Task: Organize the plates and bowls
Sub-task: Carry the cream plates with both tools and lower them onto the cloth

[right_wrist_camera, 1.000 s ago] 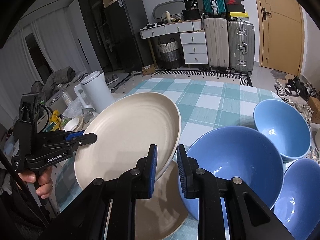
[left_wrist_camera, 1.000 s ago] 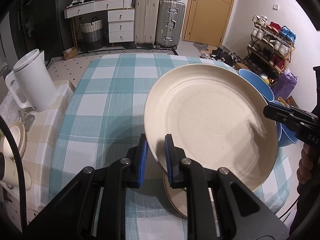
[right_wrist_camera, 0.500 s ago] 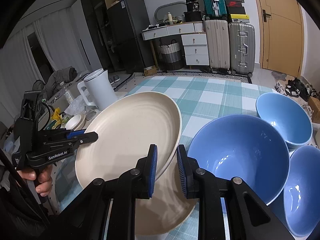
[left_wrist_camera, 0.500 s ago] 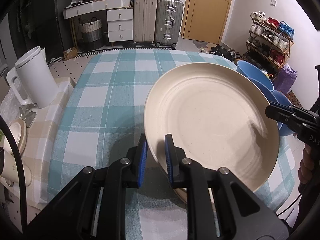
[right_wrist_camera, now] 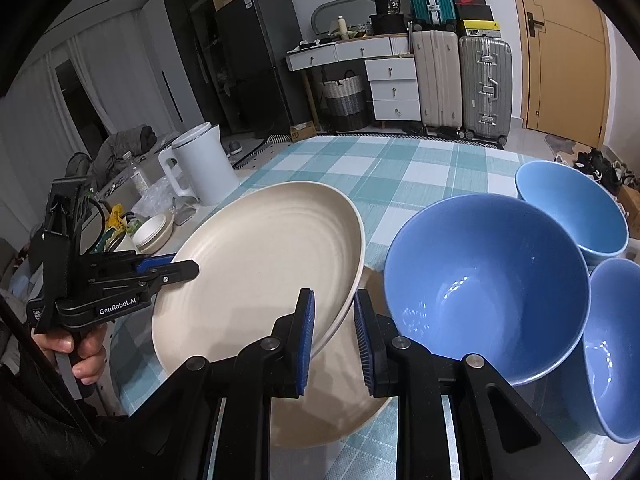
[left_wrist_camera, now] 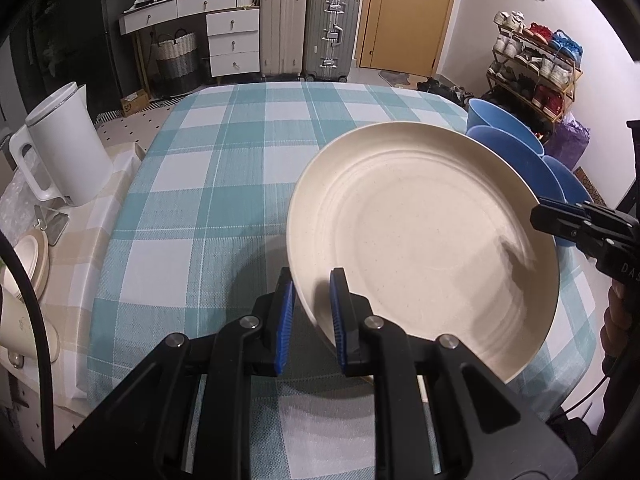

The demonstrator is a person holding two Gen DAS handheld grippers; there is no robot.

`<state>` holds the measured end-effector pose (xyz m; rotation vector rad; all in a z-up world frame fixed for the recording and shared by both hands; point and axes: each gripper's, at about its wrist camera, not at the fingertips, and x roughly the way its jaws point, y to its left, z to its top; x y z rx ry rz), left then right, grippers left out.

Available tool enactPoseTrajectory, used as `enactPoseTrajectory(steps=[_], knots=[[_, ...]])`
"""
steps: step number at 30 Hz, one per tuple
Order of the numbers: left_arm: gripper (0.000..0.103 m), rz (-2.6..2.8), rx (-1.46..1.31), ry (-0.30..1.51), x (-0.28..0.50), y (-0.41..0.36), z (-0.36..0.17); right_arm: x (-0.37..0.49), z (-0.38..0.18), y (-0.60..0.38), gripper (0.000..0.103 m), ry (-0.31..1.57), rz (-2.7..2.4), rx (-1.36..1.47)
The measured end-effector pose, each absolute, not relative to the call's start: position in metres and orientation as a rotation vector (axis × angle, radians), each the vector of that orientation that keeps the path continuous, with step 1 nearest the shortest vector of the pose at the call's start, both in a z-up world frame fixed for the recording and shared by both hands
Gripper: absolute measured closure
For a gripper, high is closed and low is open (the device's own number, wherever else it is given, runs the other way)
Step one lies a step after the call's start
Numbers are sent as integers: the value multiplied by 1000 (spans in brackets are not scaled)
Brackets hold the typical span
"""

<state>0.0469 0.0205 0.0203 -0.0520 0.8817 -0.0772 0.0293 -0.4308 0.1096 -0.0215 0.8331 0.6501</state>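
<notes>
Nearest the viewer, two black hand-held claws with blue ribbed pads grip one round cream plate [left_wrist_camera: 420, 240] by opposite rims. The left claw [left_wrist_camera: 312, 312] is clenched on the plate's near-left rim, one pad above and one below the edge. The right claw [right_wrist_camera: 334, 336] is clenched on the plate's right rim in the same way. A person's hand [right_wrist_camera: 78, 350] wraps the handle of the left claw at the left of the right wrist view.

The plate is tilted and held just above a second cream plate [right_wrist_camera: 340, 396], which lies flat on the bench [left_wrist_camera: 224, 168] covered in a teal and white checked cloth. Only part of that lower plate shows beneath the held one.

Just to the right of the plates stand three glossy blue bowls: a large one [right_wrist_camera: 488, 288] closest to the plates, another [right_wrist_camera: 572, 208] behind it, and a third [right_wrist_camera: 616, 352] at the right edge, touching or nearly touching each other.

Further left, on a beige checked surface beside the bench, stands a white lidded kettle [left_wrist_camera: 64, 144], with small cream dishes [right_wrist_camera: 154, 232] near it.

At the far wall are a white chest of drawers [left_wrist_camera: 232, 42], a woven basket [left_wrist_camera: 176, 56], a beige hard-shell suitcase [left_wrist_camera: 282, 30] and a silver hard-shell suitcase [left_wrist_camera: 332, 34] standing upright, and a wooden door [left_wrist_camera: 412, 12]. A shoe rack [left_wrist_camera: 532, 68] stands at the right.
</notes>
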Motion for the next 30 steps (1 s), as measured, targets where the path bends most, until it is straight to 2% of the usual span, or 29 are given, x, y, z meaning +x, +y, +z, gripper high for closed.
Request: enactPoseTrajectory(steps=[30], knots=[[89,-99,25,945,50,-6,-19,7,65,-449,81,904,582,32]])
